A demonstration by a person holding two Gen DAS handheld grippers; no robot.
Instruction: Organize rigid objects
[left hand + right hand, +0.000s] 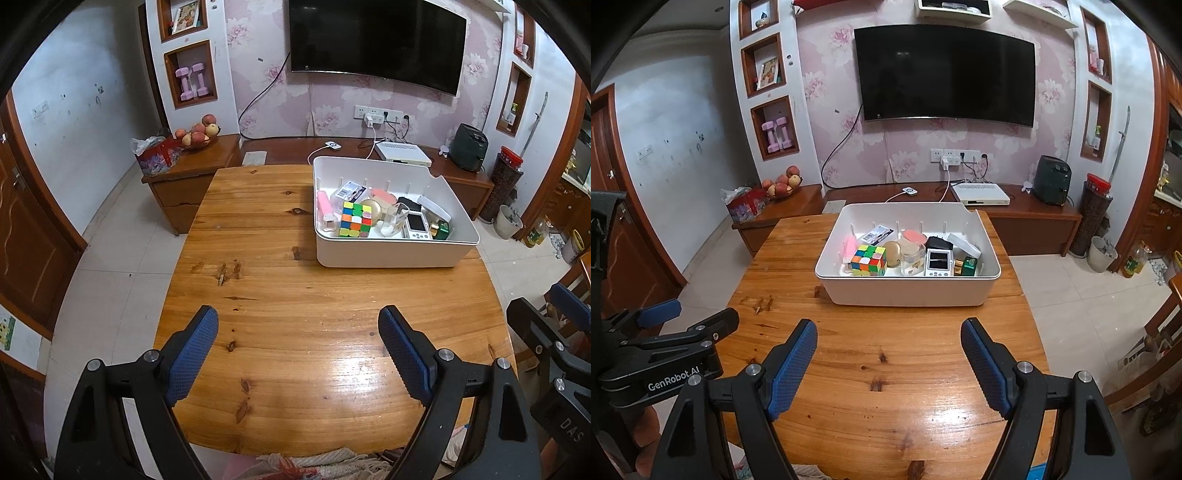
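A white plastic bin (391, 254) (905, 293) stands on the far right part of the wooden table (280, 317) (886, 369). Inside it lie several small objects: a colour cube (355, 220) (868, 260), a pink tube (325, 206), a white device with a screen (417, 226) (938, 261), a green box (441, 229) (968, 266) and a round gold case (375, 209). My left gripper (298, 317) is open and empty over the near table. My right gripper (889, 328) is open and empty, in front of the bin.
A low wooden TV cabinet (1015, 218) runs behind the table, with a fruit bowl (781, 184), a white set-top box (980, 194) and a dark appliance (1051, 181). A TV (945, 74) hangs on the wall. A bucket (1102, 253) and bottle stand on the right floor.
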